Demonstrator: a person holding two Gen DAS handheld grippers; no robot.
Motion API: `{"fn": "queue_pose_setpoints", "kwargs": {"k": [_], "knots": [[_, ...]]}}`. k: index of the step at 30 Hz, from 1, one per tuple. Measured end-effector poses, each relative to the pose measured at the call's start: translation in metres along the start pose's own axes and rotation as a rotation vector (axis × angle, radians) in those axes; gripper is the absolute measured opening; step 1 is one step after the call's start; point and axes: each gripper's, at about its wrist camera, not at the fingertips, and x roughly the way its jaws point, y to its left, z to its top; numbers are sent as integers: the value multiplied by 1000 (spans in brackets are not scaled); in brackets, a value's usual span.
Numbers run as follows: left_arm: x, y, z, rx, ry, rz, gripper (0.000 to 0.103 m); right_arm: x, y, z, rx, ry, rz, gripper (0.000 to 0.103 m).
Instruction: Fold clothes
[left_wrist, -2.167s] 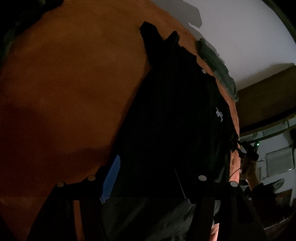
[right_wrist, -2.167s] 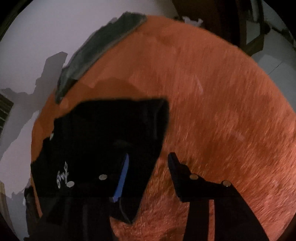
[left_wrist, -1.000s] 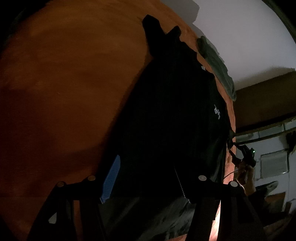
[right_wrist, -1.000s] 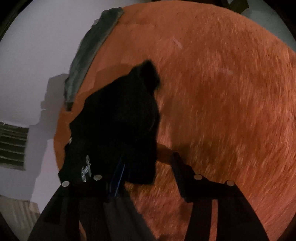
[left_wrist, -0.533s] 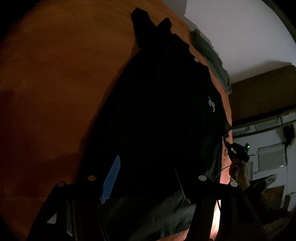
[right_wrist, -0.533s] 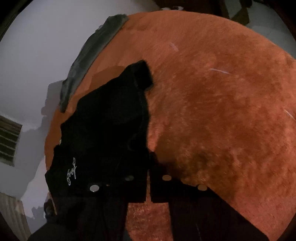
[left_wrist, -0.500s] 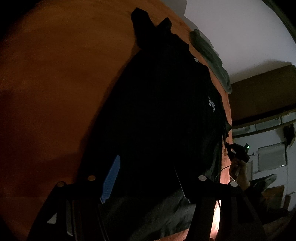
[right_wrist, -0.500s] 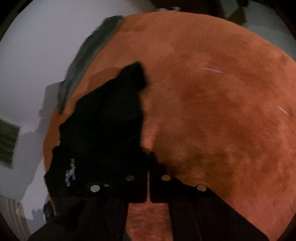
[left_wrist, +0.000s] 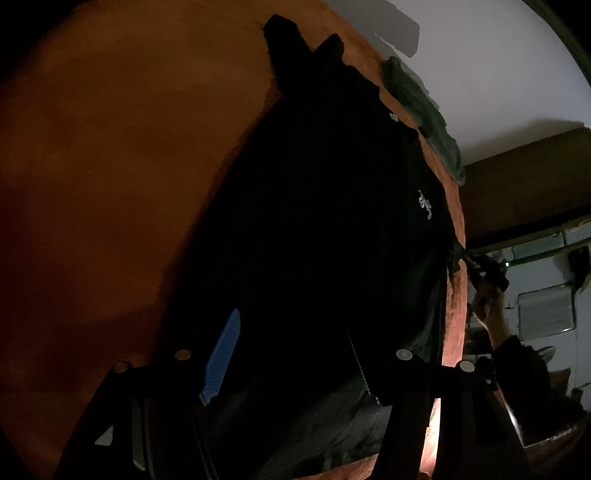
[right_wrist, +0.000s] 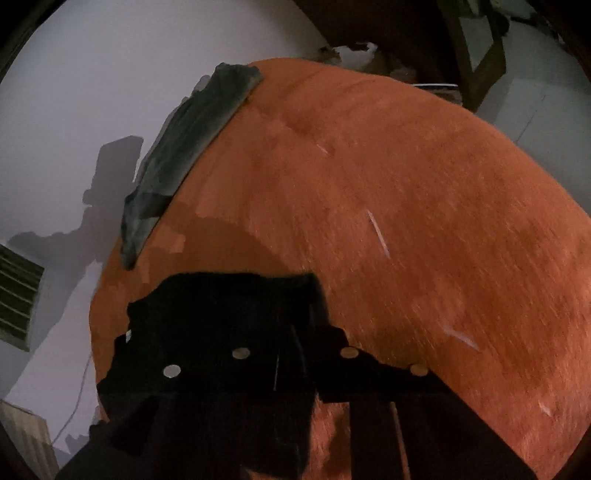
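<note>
The black garment lies on the orange bed, long axis away from the left tongs, which stand wide over its hem. The right tongs, narrow and opening, pinch its side edge.

The right gripper has closed on the black shirt's edge and pulled it sideways

The left gripper stands half-spread; the right gripper's jaws are opening.
</note>
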Motion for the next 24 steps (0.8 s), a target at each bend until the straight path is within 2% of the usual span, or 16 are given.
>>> {"fn": "queue_pose_setpoints", "kwargs": {"k": [2,4,6,9,11,13,14,16,19,23,24], "knots": [[1,-1,-2,7,4,4,62,8,-1,2,15,19,8,21],[2,1,-4,7,14,12,62,14,-3,4,50,34,26,60],[4,5,-6,-5,24,22,62,11,-10,2,108,31,63,63],[6,11,-7,-30,31,26,62,7,-17,6,178,-23,109,63],[7,12,-8,-37,34,26,62,11,-19,9,205,-5,114,60],[8,13,-8,-40,36,25,62,15,-19,10,207,10,104,34],[9,12,-9,-38,38,24,62,15,-18,10,191,14,95,30],[9,13,-10,-35,42,22,62,15,-15,7,135,21,55,11],[10,14,-11,-35,46,24,62,11,-13,2,80,9,13,6],[9,16,-11,-28,48,38,62,-10,-8,3,-14,-99,-7,3],[9,15,-12,-25,48,39,62,-13,-8,6,-33,-110,-40,2]]}}
